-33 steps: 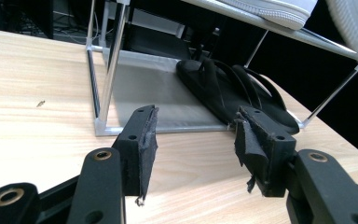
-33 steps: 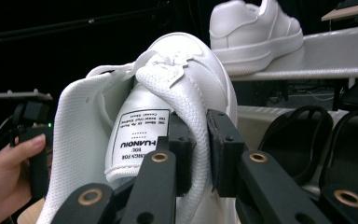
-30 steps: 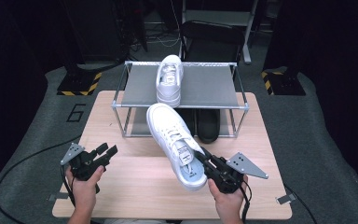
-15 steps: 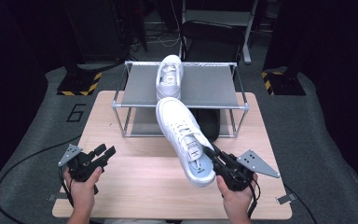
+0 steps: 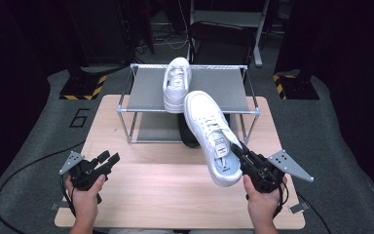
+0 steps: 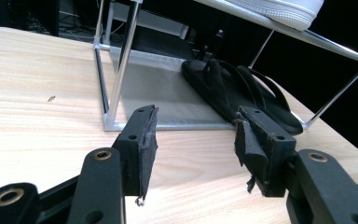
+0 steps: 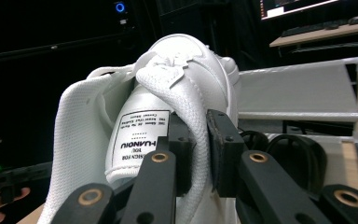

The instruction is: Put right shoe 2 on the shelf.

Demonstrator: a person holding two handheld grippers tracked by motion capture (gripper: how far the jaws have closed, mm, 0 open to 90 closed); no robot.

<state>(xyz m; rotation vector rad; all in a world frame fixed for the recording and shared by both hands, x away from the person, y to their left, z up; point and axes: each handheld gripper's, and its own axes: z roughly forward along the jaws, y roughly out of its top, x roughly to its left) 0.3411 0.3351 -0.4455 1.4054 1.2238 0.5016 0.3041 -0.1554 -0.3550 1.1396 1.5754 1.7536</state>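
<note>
Fingers of the right gripper point(image 7: 196, 154) pinch the white shoe's point(image 5: 213, 136) collar edge above the bare table point(image 5: 165, 195); left gripper's point(image 6: 193, 144) fingers wide

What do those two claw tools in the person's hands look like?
Both claws, left claw and right claw, are black with two chunky jaws and brass-ringed bolt holes. Each carries a grey three-cornered plate dotted with holes and trails a black cable.

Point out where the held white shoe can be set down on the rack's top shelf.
Free: the grey top shelf right of the white sneaker already parked there, out to the metal frame's right rail. Left of it is bare too. Crowded: the lower shelf, with black sandals.
</note>
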